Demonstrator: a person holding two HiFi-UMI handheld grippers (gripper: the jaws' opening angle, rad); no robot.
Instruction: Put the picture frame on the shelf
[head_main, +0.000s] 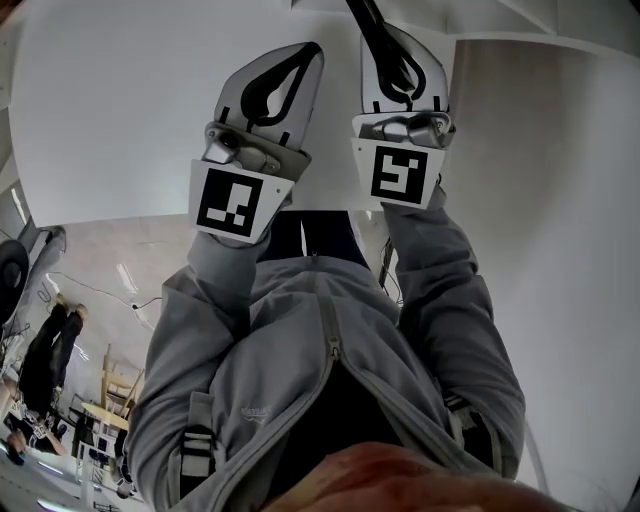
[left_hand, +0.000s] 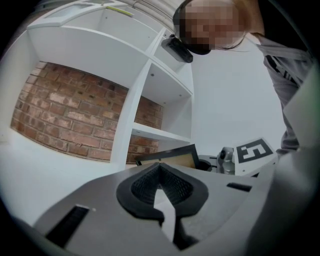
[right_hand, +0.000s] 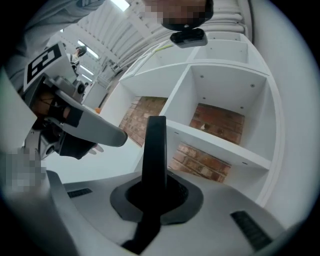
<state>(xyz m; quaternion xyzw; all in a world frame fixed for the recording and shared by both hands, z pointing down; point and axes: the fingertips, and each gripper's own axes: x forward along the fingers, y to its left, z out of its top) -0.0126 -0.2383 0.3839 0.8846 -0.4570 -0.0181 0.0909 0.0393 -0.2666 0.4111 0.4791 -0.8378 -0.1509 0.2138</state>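
Note:
The picture frame (right_hand: 155, 145) is black and stands edge-on between the jaws of my right gripper (right_hand: 156, 176), which is shut on it. In the left gripper view the frame (left_hand: 170, 156) shows its tan face and dark border, just beyond the left gripper's tips. My left gripper (left_hand: 161, 167) is shut with nothing between its jaws. In the head view both grippers are raised side by side, the left gripper (head_main: 298, 52) beside the right gripper (head_main: 385, 40), and a thin strip of the frame (head_main: 362, 12) sticks out past the right one. The white shelf (right_hand: 215, 142) stands ahead.
The shelf (left_hand: 150, 132) has open white compartments backed by red brick (left_hand: 60, 117). A white wall (left_hand: 225, 105) lies to its right. The person's grey jacket (head_main: 330, 370) fills the lower head view. Another person (head_main: 50, 350) and wooden furniture (head_main: 115, 395) stand far off at the lower left.

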